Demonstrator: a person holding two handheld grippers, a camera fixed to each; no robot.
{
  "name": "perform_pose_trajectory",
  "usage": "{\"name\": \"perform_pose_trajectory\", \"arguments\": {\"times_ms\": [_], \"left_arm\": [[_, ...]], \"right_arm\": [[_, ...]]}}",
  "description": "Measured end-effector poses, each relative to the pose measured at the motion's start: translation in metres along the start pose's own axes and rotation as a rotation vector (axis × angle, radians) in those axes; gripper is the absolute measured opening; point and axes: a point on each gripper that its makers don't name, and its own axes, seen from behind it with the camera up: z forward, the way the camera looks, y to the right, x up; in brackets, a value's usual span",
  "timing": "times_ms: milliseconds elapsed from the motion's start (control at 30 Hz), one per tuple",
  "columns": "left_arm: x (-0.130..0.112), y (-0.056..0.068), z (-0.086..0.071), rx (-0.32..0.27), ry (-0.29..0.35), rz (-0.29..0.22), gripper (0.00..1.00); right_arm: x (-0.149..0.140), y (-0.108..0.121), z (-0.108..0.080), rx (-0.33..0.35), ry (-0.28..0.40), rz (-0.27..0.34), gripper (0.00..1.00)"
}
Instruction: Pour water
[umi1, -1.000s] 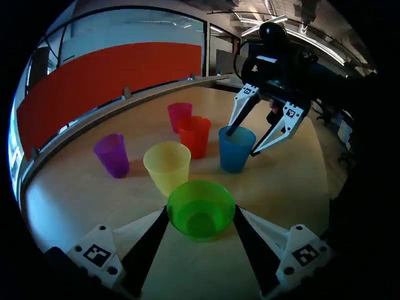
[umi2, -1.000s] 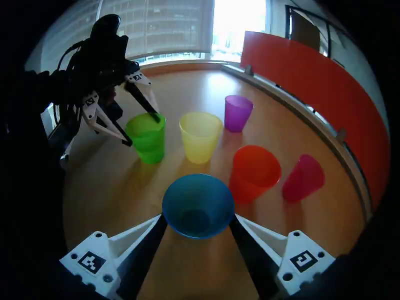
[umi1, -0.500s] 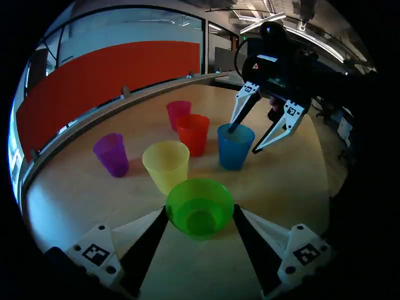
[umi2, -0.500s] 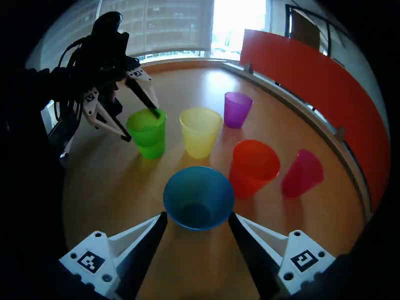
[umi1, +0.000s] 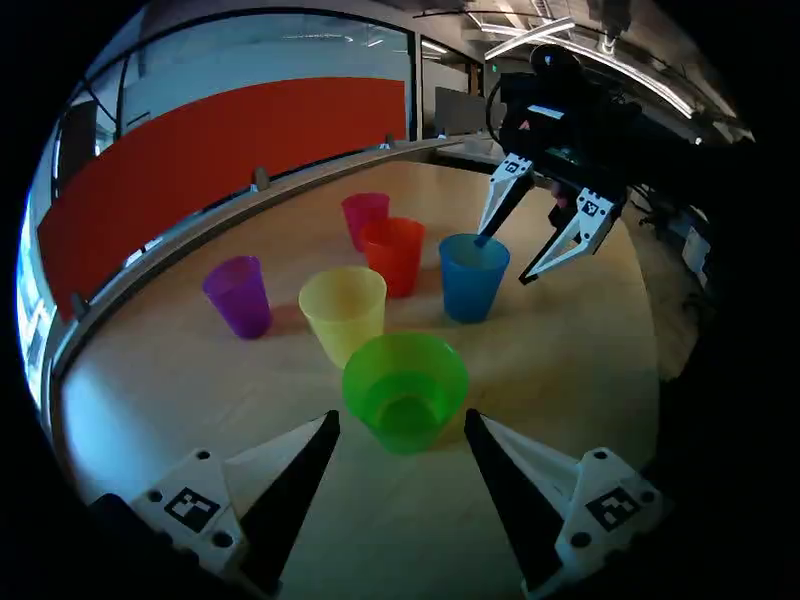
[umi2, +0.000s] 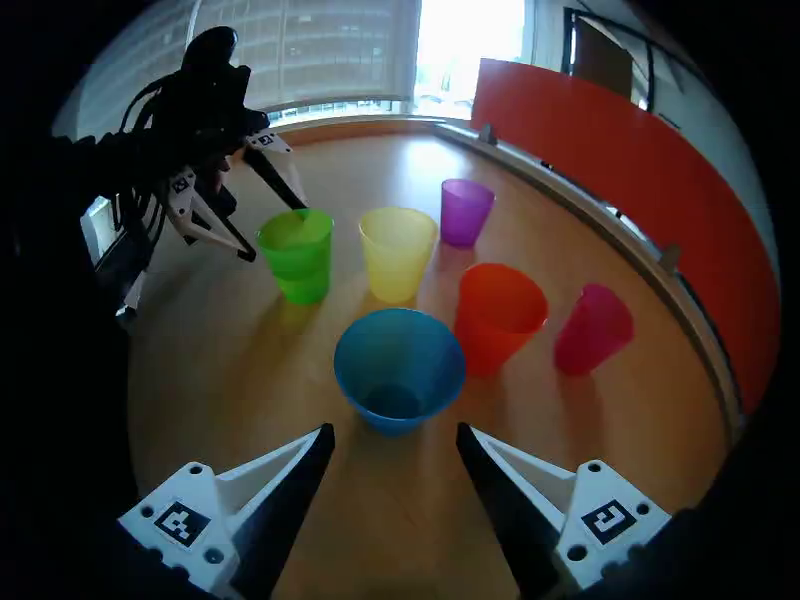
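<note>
A green cup (umi1: 405, 390) stands upright on the wooden table (umi1: 560, 350), just ahead of my left gripper (umi1: 400, 418), which is open with its tips level with the cup's base. In the right gripper view, a blue cup (umi2: 398, 365) stands just beyond my open right gripper (umi2: 393, 430). Neither gripper touches its cup. Across the table I see the right gripper (umi1: 503, 262) behind the blue cup (umi1: 472, 280), and the left gripper (umi2: 274, 233) behind the green cup (umi2: 297, 255). I cannot tell whether either cup holds water.
Between the two cups stand a yellow cup (umi1: 343, 310), a purple cup (umi1: 238, 295), an orange cup (umi1: 393, 252) and a pink cup (umi1: 364, 215). A red partition (umi1: 200, 150) runs along the table's far edge. Bare table lies beside the cups.
Both grippers have drawn back. The green and blue cups, earlier between the fingers, now stand ahead of the fingertips.
</note>
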Motion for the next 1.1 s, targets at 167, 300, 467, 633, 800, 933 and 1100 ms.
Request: {"name": "perform_pose_trajectory", "arguments": {"times_ms": [167, 300, 467, 633, 800, 933, 1100], "left_arm": [[-0.005, -0.003, -0.009, 0.026, -0.002, -0.002, 0.93], [-0.008, -0.006, -0.017, 0.051, 0.002, -0.011, 0.93], [-0.011, -0.010, -0.030, 0.084, 0.014, -0.030, 0.93], [-0.018, -0.015, -0.041, 0.125, 0.013, -0.041, 0.93], [-0.021, -0.020, -0.051, 0.168, 0.024, -0.057, 0.93], [-0.023, -0.027, -0.059, 0.204, 0.039, -0.078, 0.93], [-0.024, -0.037, -0.069, 0.251, 0.059, -0.094, 0.93]], "right_arm": [[-0.005, -0.001, -0.008, -0.020, 0.002, 0.017, 0.95], [-0.008, -0.003, -0.014, -0.037, 0.008, 0.039, 0.95], [-0.011, -0.006, -0.021, -0.059, 0.017, 0.069, 0.95], [-0.015, -0.008, -0.027, -0.088, 0.023, 0.098, 0.95], [-0.020, -0.007, -0.035, -0.126, 0.028, 0.135, 0.95], [-0.023, -0.007, -0.042, -0.160, 0.038, 0.157, 0.95], [-0.028, -0.004, -0.052, -0.206, 0.047, 0.186, 0.95]]}}
